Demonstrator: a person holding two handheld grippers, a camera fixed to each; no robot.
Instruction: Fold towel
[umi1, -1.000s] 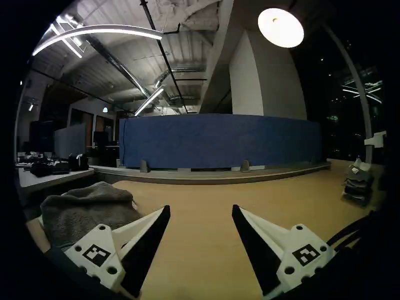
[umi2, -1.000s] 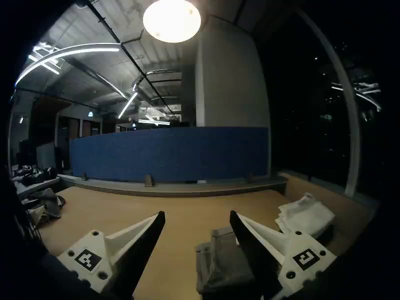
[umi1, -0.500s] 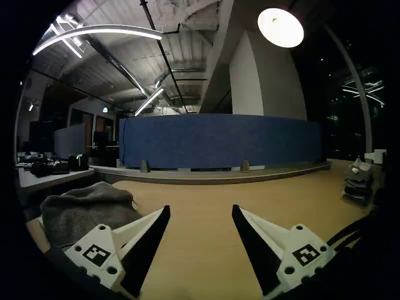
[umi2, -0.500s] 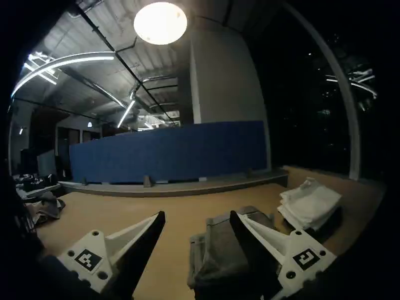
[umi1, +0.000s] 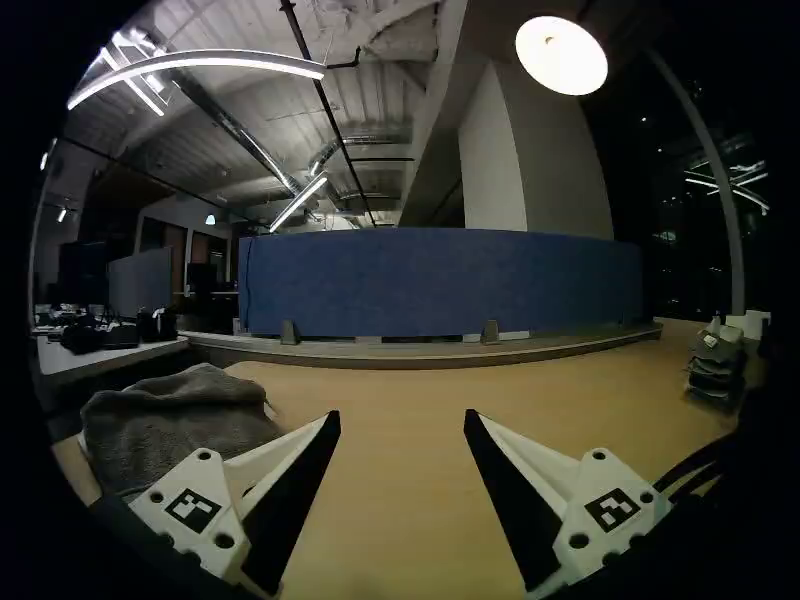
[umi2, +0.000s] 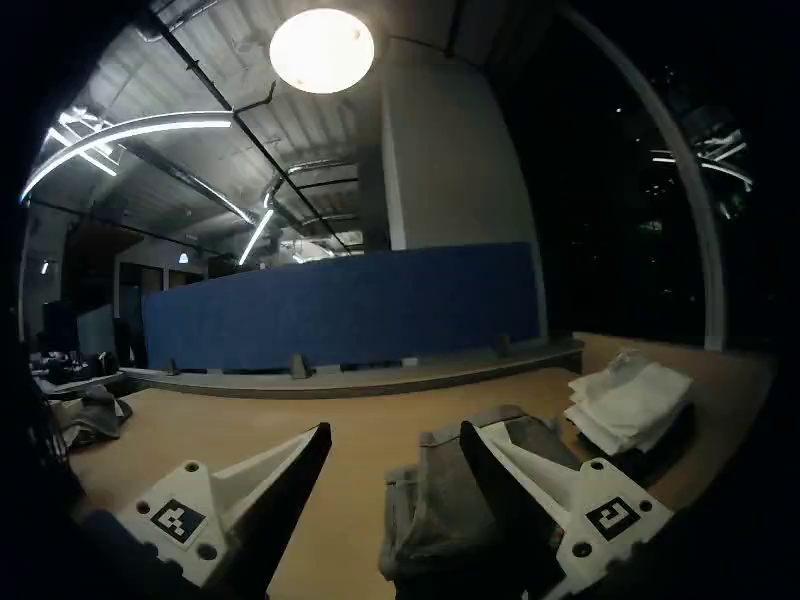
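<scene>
A rumpled grey towel (umi1: 165, 425) lies on the wooden table (umi1: 420, 430) at the left in the left gripper view, just behind the left finger. My left gripper (umi1: 400, 430) is open above bare table, holding nothing. In the right gripper view a folded grey towel (umi2: 440, 500) lies flat under and behind the right finger. My right gripper (umi2: 392, 442) is open, its jaws apart over the table beside that towel. A stack of folded white towels (umi2: 630, 400) sits to the right. The rumpled grey towel (umi2: 95, 412) shows far left.
A blue partition (umi1: 440, 280) runs along the table's far edge. A stack of folded towels (umi1: 715, 370) stands at the right in the left gripper view. Desks with dark clutter (umi1: 90, 335) lie beyond the table's left end. A round lamp (umi2: 320, 50) hangs overhead.
The right gripper has shifted and dipped over the folded grey towel, which now sits closer under its right finger. The left gripper has stayed still.
</scene>
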